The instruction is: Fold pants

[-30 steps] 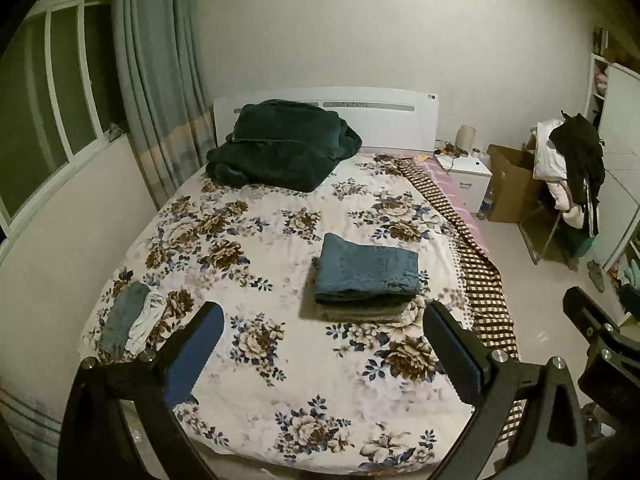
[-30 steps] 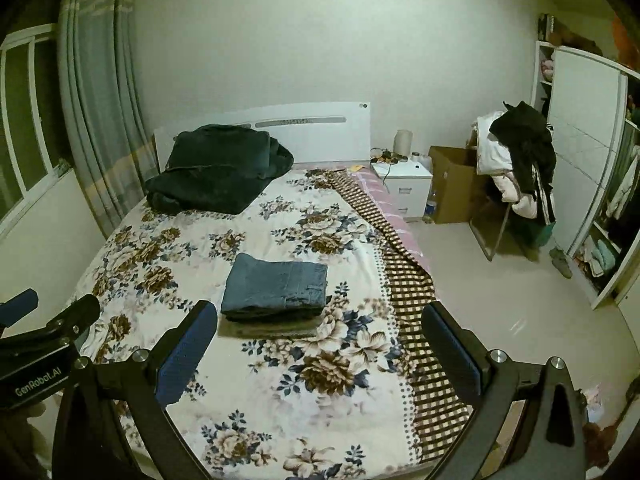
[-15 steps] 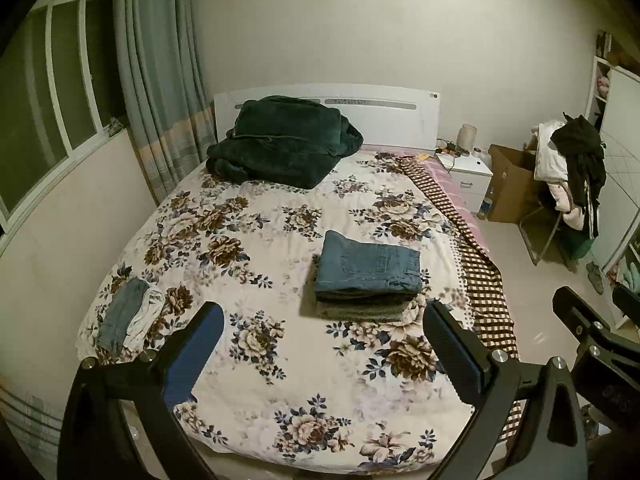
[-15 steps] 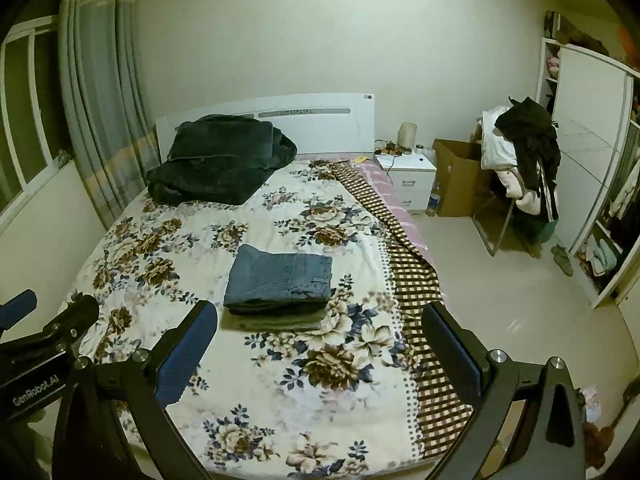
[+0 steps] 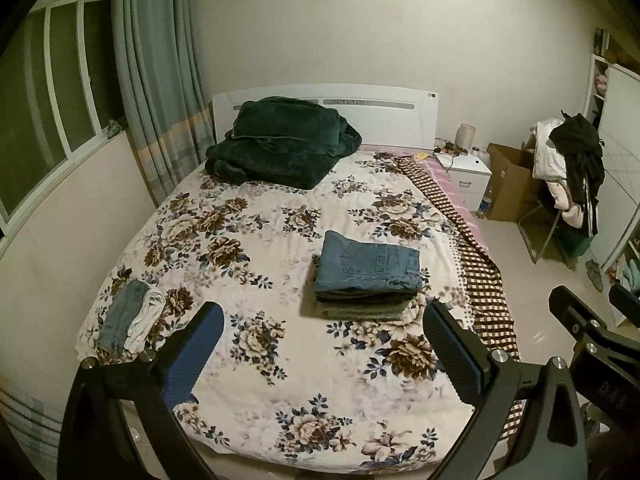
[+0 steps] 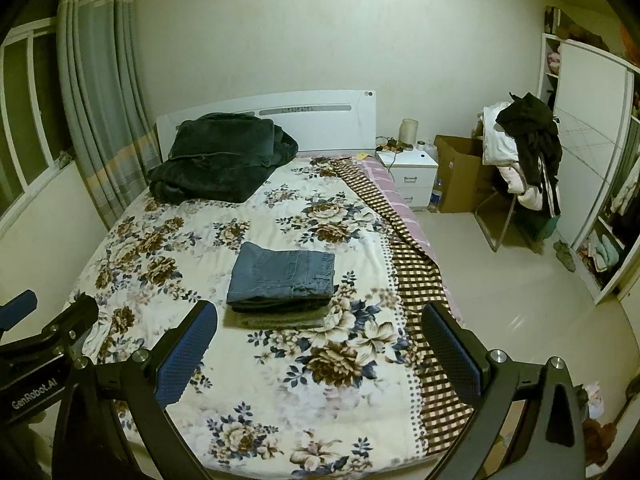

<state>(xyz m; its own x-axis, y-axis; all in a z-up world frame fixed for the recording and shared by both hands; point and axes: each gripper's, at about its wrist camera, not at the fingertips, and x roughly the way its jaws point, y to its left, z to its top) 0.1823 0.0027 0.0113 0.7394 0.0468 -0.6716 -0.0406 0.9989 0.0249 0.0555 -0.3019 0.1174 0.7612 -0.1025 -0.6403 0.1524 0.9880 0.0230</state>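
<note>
Folded blue jeans [image 5: 368, 266] lie on top of a folded olive garment [image 5: 356, 312] in the middle of the floral bed; the stack also shows in the right wrist view [image 6: 282, 274]. My left gripper [image 5: 324, 344] is open and empty, held back from the bed's foot, well short of the stack. My right gripper [image 6: 320, 344] is open and empty too, at the same distance. A small denim and white piece [image 5: 130, 316] lies at the bed's left edge.
A dark green blanket [image 5: 280, 146] is heaped by the white headboard. A checked cloth [image 6: 416, 280] hangs down the bed's right side. A nightstand [image 6: 412, 170], a cardboard box [image 6: 460, 172], a clothes-laden chair [image 6: 520, 160] and a wardrobe [image 6: 592, 160] stand on the right.
Both grippers have drawn back and risen slightly from the bed, so the view widens. The folded stack has not moved. Both stay open.
</note>
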